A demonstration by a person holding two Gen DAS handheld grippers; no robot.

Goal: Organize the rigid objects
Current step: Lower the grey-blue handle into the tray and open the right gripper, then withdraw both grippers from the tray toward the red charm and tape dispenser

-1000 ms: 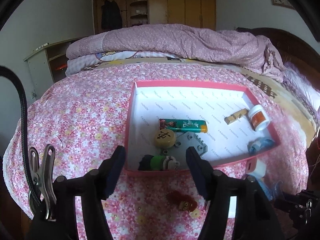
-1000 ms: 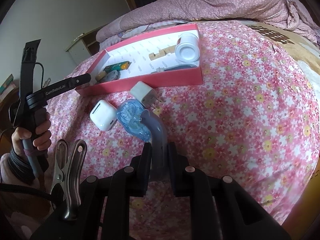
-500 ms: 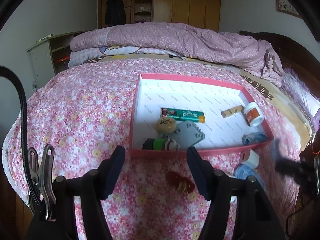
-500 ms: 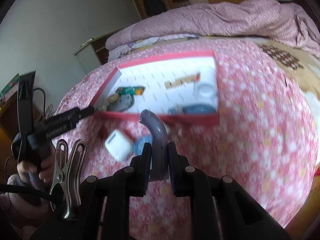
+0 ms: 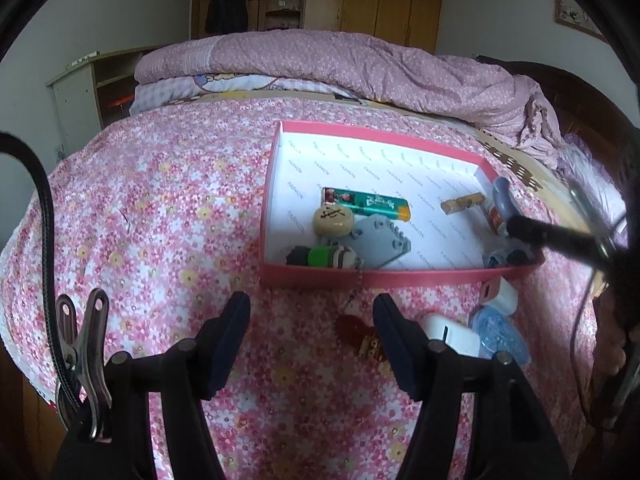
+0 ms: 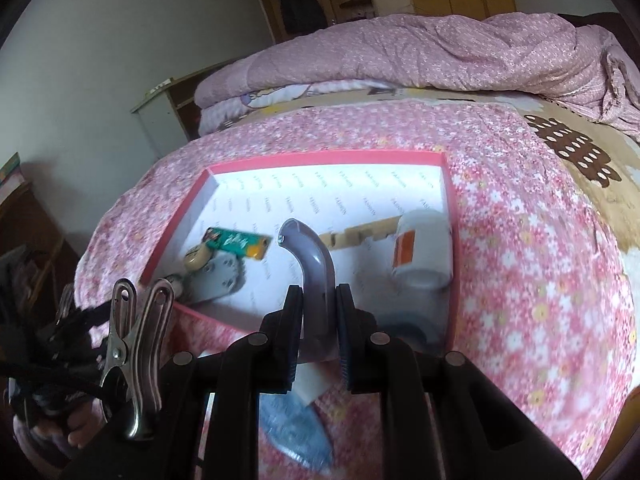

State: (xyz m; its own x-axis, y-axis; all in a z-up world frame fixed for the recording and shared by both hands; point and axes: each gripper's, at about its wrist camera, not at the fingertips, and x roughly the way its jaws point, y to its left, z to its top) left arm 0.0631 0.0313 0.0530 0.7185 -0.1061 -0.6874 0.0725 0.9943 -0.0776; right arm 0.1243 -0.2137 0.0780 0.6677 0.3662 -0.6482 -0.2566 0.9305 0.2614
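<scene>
The right tool is clamped on a grey curved piece, held over the near right part of the pink box on the bed. The left tool gapes wide, gripping nothing, above the bedspread; a red heart keychain lies between its fingers, just before the box.

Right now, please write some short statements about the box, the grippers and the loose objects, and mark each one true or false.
1. The right gripper is shut on a grey curved tube. True.
2. The left gripper holds the red heart keychain. False: its jaws are open and empty; the keychain lies on the bedspread between them.
3. The green lighter lies inside the pink box. True.
4. The white earbud case is in the box. False: it lies on the bedspread outside.
5. The white jar stands upright. False: it lies on its side.
</scene>
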